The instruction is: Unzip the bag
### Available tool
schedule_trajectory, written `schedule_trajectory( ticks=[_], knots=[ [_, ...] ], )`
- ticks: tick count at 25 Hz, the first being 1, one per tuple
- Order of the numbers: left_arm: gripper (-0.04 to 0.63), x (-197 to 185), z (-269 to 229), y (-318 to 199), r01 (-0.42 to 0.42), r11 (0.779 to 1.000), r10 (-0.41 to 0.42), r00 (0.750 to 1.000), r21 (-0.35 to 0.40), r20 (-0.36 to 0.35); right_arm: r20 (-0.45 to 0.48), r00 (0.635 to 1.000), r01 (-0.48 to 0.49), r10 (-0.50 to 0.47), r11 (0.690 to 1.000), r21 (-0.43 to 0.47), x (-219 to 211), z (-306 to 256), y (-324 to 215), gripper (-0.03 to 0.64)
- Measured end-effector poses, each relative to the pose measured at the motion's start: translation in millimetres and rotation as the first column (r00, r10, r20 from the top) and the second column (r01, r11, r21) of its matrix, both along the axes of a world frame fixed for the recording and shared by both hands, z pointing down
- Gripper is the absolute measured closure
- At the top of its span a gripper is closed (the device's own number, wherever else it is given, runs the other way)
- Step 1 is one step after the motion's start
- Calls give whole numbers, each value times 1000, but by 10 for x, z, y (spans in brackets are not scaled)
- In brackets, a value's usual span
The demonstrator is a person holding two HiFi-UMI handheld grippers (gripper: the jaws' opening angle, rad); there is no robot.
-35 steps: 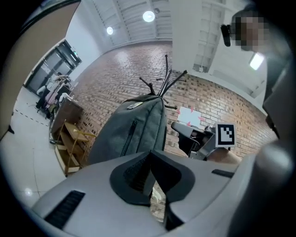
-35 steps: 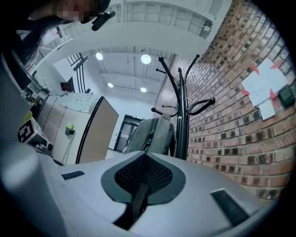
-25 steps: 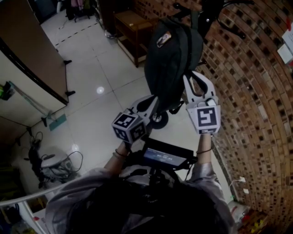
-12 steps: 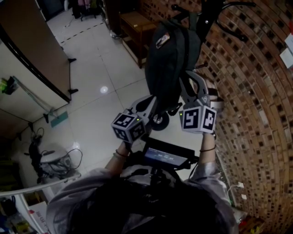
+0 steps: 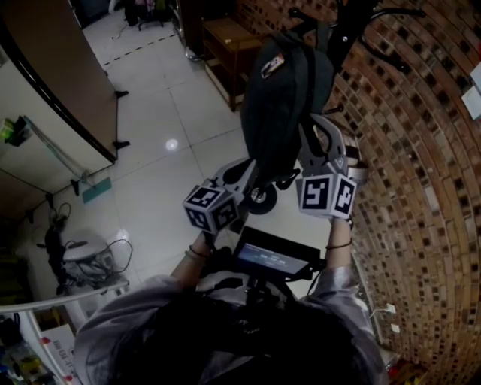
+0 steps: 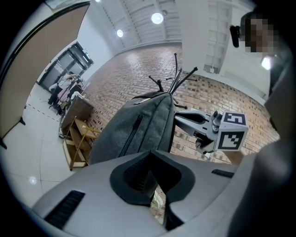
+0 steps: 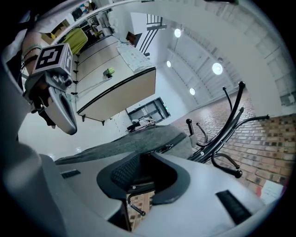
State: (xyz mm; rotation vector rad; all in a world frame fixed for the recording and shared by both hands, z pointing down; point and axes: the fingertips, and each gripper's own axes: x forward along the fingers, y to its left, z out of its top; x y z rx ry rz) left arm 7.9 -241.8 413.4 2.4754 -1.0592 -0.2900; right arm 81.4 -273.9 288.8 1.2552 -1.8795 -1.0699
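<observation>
The soft, limp backpack (image 5: 282, 98) hanging from the coat rack (image 5: 353, 22) at twelve o'clock would likely swing, so my left claw (image 5: 250, 170) pinches its bottom edge taut while my right claw (image 5: 314, 131), at one o'clock, looks closed on its zip-side edge.

There is one bag (image 5: 282, 98), one coat stand (image 5: 349, 22) and one wooden shelf (image 5: 218, 34). There are two claws, the left claw (image 5: 248, 171) and the right claw (image 5: 322, 129), each with one marker cube (image 5: 213, 209).
</observation>
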Motion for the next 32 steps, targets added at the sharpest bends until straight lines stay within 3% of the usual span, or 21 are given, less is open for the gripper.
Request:
schedule_trajectory(
  ticks=[4,7,10,15,21,32],
  knots=[
    [584,-12,-16,23,1,1000,-1,1000,0,-1,50,999,1,-2,1000,12,44,-47,57,540],
    [584,-18,5,45,-4,1000,4,1000,-8,2,91,996,4,-7,999,40,84,-110,118,596],
    [584,-26,51,54,-12,1000,12,1000,-16,5,124,992,2,-6,999,34,114,-147,104,601],
    [584,-20,74,47,-17,1000,17,1000,-20,4,82,997,-9,7,1000,20,110,-102,24,600],
    [584,-114,109,27,-1,999,1,1000,-33,-1,124,992,-14,3,996,85,82,-228,-8,600],
    [584,-213,105,-38,15,999,-16,1000,-46,-21,61,998,20,-21,1000,20,63,-202,18,609]
  ],
)
